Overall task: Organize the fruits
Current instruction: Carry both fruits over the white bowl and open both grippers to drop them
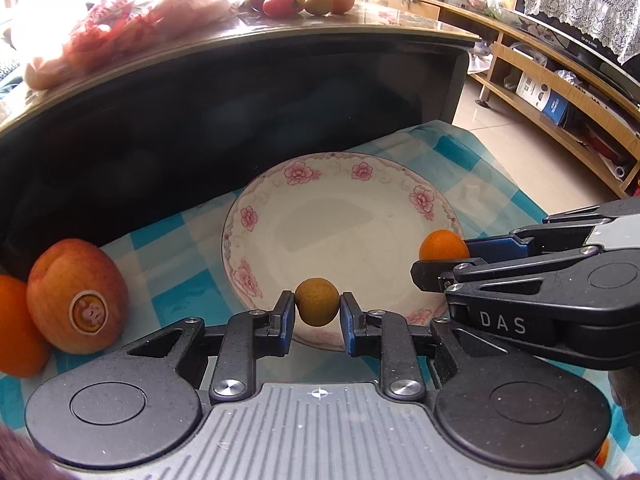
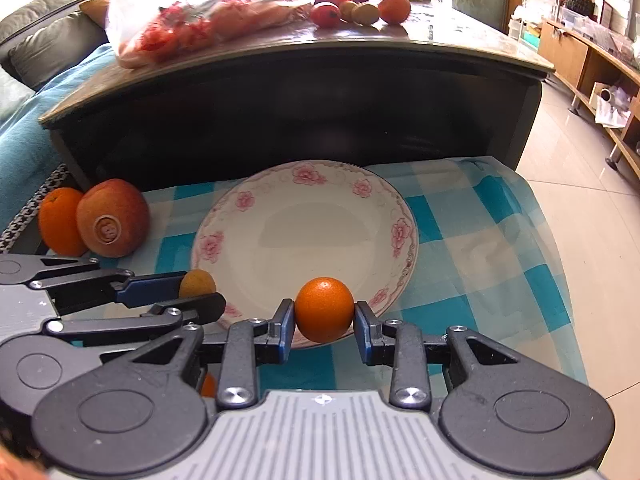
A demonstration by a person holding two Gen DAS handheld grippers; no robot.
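— What did each side have hold of at that point?

— My left gripper [image 1: 317, 307] was closed down to the width of a small brownish-yellow fruit [image 1: 317, 301], pads pinching it on both flanks. My right gripper [image 2: 324, 316] was clamped the same way on a small orange fruit [image 2: 324, 309], a little wider apart because that one was fatter. Both hung over the near rim of the flowered plate [image 2: 280, 184], which sat bare on the blue checked cloth [image 2: 480, 248].

— And the rest of the fruit?

— An apple with a sticker [image 1: 78, 295] and a bigger orange [image 1: 18, 326] sat touching each other at the left of the cloth, well apart from the plate. More fruit lay up on the dark table [image 1: 280, 36] behind.

— What worried you?

— Two round fruits released near the rim. I judged either could roll on the smooth glaze and off the edge, or knock the other. The grippers were also close together — the right one's fingers nearly crossed my left view — so opening carelessly risked a bump.
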